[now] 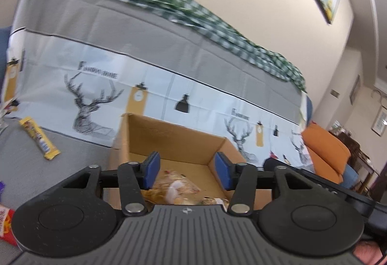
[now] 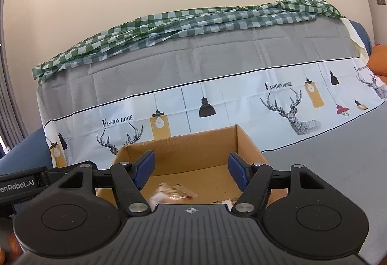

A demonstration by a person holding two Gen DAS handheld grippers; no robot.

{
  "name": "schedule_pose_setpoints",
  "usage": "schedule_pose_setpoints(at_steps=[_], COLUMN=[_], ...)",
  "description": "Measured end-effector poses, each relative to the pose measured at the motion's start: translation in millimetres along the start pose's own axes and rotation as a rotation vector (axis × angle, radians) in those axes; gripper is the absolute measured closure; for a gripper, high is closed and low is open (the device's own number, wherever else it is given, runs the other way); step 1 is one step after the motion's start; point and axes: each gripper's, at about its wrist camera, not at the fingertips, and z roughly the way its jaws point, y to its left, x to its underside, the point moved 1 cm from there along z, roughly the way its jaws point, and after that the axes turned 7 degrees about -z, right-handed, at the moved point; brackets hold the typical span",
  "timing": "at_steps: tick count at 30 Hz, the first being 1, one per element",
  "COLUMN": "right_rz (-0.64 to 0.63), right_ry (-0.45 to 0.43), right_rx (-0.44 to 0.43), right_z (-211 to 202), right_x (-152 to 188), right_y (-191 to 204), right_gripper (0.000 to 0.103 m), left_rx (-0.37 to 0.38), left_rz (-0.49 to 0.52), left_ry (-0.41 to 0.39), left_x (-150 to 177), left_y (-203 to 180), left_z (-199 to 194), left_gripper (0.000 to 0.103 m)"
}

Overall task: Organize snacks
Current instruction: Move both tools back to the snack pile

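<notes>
Just below the spread left gripper, snacks fill the box.

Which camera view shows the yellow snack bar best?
The left wrist view: the yellow snack bar lies whole on the grey surface, left of the cardboard box. The right wrist view does not show it at all, only the box and the clear snack bag inside.

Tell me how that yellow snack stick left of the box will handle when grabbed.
The yellow snack stick lies flat on the grey cover, so it probably won't roll. Its slim wrapper looks glossy, perhaps slippery between the pads, and likely light. The left tool is open over the cardboard box.
</notes>
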Motion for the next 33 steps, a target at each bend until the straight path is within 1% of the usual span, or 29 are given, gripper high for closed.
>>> schedule_pose_setpoints(at_steps=[2, 4, 5, 7, 9, 11, 13, 15, 16, 17, 18, 20, 23, 24, 26, 27, 29, 31, 33], right_rz=[0.004, 0.005, 0.004, 0.002, -0.002, -0.004, -0.006, -0.007, -0.005, -0.006, -0.007, -0.002, -0.006, -0.008, -0.021, -0.028, -0.027, -0.04, -0.05], right_ry=[0.002, 0.004, 0.004, 0.006, 0.007, 0.017, 0.022, 0.032, 0.038, 0.044, 0.049, 0.06, 0.08, 0.085, 0.088, 0.094, 0.131, 0.156, 0.181], right_rx=[-0.006, -0.015, -0.019, -0.035, -0.068, -0.103, -0.129, -0.151, -0.163, -0.173, -0.179, -0.191, -0.214, -0.22, -0.239, -0.245, -0.277, -0.305, -0.323], right_z=[0, 1, 1, 1, 1, 2, 3, 4, 4, 5, 6, 8, 13, 14, 16, 18, 25, 32, 41], right_x=[0, 0, 1, 2, 2, 4, 5, 7, 8, 9, 9, 11, 14, 15, 18, 20, 22, 20, 12], right_y=[6, 15, 19, 29, 40, 52, 63, 75, 80, 85, 89, 97, 107, 110, 116, 118, 123, 130, 140], right_gripper=[0.034, 0.034, 0.034, 0.036, 0.051, 0.069, 0.075, 0.075, 0.075, 0.075, 0.075, 0.074, 0.074, 0.074, 0.073, 0.072, 0.068, 0.066, 0.062], left_rx=[-0.038, -0.08, -0.1, -0.139, -0.174, -0.2, -0.242, -0.283, -0.311, -0.356, -0.393, -0.421, -0.514, -0.548, -0.594, -0.61, -0.647, -0.661, -0.677], left_rz=[-0.023, -0.054, -0.069, -0.113, -0.17, -0.239, -0.3, -0.37, -0.384, -0.4, -0.446, -0.543, -0.568, -0.594, -0.651, -0.656, -0.642, -0.648, -0.651], left_ry=[0.006, 0.014, 0.015, 0.009, -0.005, -0.024, -0.042, -0.063, -0.078, -0.087, -0.091, -0.114, -0.15, -0.146, -0.134, -0.136, -0.143, -0.144, -0.135], left_x=[-3, -7, -8, -13, -17, -22, -24, -24, -22, -19, -18, -14, -9, -6, -3, -3, -5, -8, -9], left_y=[10, 22, 29, 46, 64, 85, 106, 130, 140, 151, 164, 187, 209, 217, 230, 235, 239, 243, 245], left_z=[-2, -4, -6, -12, -20, -28, -35, -41, -44, -46, -48, -52, -55, -54, -51, -50, -47, -44, -40], left_gripper=[0.059, 0.071, 0.073, 0.081, 0.081, 0.081, 0.081, 0.081, 0.081, 0.081, 0.081, 0.081, 0.073, 0.065, 0.063, 0.063, 0.063, 0.06, 0.059])
